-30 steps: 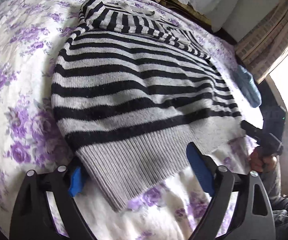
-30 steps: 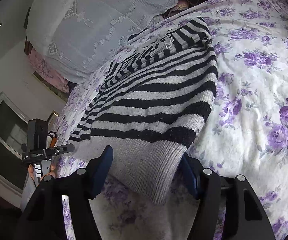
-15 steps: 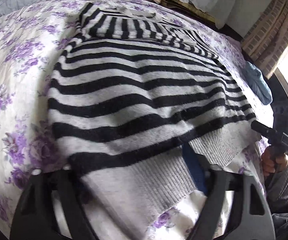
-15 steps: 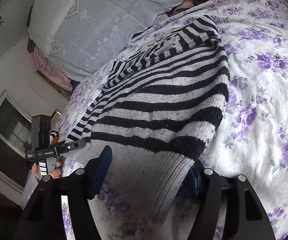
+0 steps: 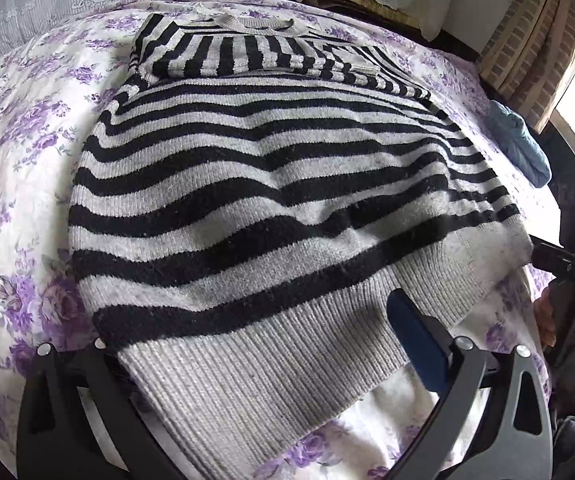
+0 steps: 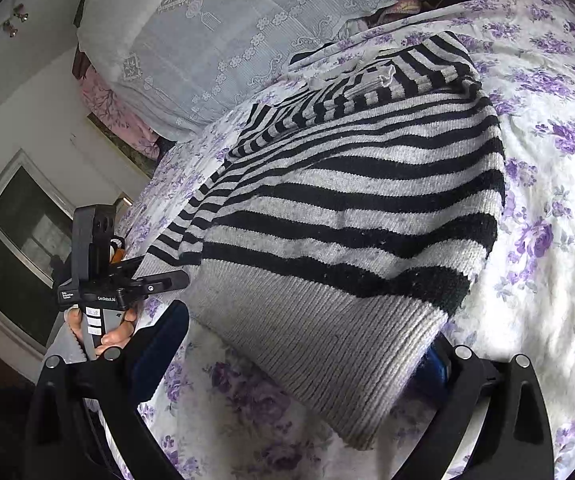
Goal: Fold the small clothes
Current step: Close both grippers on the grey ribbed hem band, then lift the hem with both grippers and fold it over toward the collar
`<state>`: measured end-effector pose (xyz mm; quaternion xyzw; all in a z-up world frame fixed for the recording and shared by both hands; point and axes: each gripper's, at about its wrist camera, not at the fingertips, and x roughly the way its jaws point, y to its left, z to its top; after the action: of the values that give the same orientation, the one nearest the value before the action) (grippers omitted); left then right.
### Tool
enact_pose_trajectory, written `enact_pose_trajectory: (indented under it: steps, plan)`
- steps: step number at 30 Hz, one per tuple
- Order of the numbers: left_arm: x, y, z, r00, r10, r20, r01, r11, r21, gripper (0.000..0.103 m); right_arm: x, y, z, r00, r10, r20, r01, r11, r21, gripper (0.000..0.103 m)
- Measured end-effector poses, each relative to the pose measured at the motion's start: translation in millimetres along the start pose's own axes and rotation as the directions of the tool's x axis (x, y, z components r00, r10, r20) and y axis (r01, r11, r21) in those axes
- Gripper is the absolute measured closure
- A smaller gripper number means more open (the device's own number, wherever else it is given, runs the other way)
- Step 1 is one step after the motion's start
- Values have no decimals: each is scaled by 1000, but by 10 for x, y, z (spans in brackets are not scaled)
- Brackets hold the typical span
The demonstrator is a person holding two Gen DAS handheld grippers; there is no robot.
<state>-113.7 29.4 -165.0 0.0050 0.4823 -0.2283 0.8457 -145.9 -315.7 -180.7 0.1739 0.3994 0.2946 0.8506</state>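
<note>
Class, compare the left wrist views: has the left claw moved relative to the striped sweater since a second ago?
Yes. The left claw has advanced over the striped sweater; its ribbed hem now lies between the opening jaws.

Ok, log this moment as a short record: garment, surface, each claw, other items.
garment: black-and-grey striped sweater, lying flat, sleeves folded across its top, grey ribbed hem nearest the cameras
surface: bedspread with a purple flower print
left claw: jaws opening, hem corner lying between them
right claw: jaws opening, the other hem corner between them
other items: blue cloth at the bed's edge; lace-covered pillow at the head of the bed
</note>
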Motion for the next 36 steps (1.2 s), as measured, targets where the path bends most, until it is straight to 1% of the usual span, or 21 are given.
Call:
enact_pose_trajectory:
  steps: [3, 6, 9, 11, 15, 16, 18, 19, 20, 21, 22, 23, 24, 25, 27, 29, 30, 31, 32, 35, 36]
  plan:
    - [-10, -18, -15, 1000, 5, 1, -5, 1000, 7, 4, -1, 52, -33, 1000, -21, -9, 21, 1000, -23, 3]
    - [-14, -10, -11, 1000, -4, 4, 4, 1000, -1, 4, -62, 18, -41, 999, 38, 18, -38, 999, 3, 3]
    - [-22, 12, -6, 1000, -20, 14, 20, 1000, -18, 4, -206, -145, -50, 982, 121, 147, -144, 976, 162, 4]
    - [-32, 37, -16, 998, -40, 38, 42, 999, -35, 4, -229, -225, -44, 973, 148, 179, -189, 953, 235, 4]
    - [-44, 113, 1, 995, -91, 39, 93, 993, -69, 4, -178, -189, -26, 979, 112, 170, -149, 963, 226, 4]
    - [-46, 119, 2, 994, -98, 40, 101, 992, -77, 4, -147, -146, -19, 985, 96, 143, -124, 971, 206, 3]
    - [-49, 127, 9, 993, -108, 40, 112, 990, -90, 4, -104, -100, -5, 989, 117, 93, -132, 976, 170, 8]
    - [-52, 125, 7, 993, -108, 41, 111, 990, -92, 4, -141, -150, -15, 984, 125, 124, -149, 966, 209, 19]
    - [-55, 118, 5, 994, -105, 43, 109, 990, -92, 4, -157, -220, -25, 982, 133, 135, -164, 954, 251, 39]
    - [-56, 110, 1, 994, -105, 43, 109, 990, -94, 4, -159, -301, -37, 982, 132, 138, -168, 940, 297, 51]
    - [-57, 101, 2, 993, -106, 44, 110, 989, -95, 4, -144, -405, -51, 984, 119, 131, -158, 922, 354, 78]
    - [-60, 96, 0, 993, -107, 46, 111, 989, -96, 5, -128, -484, -70, 985, 123, 122, -162, 906, 392, 92]
    - [-64, 100, 0, 993, -106, 47, 110, 989, -99, 6, -103, -575, -91, 982, 148, 118, -185, 879, 439, 92]
    - [-71, 108, -4, 993, -104, 49, 108, 989, -102, 9, -94, -609, -105, 979, 164, 120, -201, 867, 456, 92]
    - [-89, 134, -7, 994, -92, 54, 97, 989, -114, 21, -94, -570, -99, 983, 149, 109, -182, 882, 434, 92]
    - [-107, 173, -10, 995, -77, 59, 84, 988, -128, 43, -95, -512, -94, 986, 132, 99, -161, 900, 405, 93]
    - [-121, 190, -9, 995, -82, 64, 90, 987, -136, 49, -96, -500, -93, 987, 126, 99, -155, 903, 400, 93]
    - [-135, 206, -11, 994, -90, 68, 99, 985, -142, 66, -103, -500, -103, 987, 126, 99, -155, 903, 402, 94]
    - [-152, 215, -12, 993, -95, 73, 105, 984, -145, 76, -109, -504, -108, 987, 128, 102, -159, 901, 404, 94]
    - [-201, 253, -7, 992, -91, 92, 105, 982, -155, 89, -170, -480, -94, 986, 115, 122, -154, 911, 383, 94]
    - [-224, 285, 4, 990, -101, 101, 116, 980, -163, 90, -192, -450, -69, 986, 108, 129, -149, 917, 371, 94]
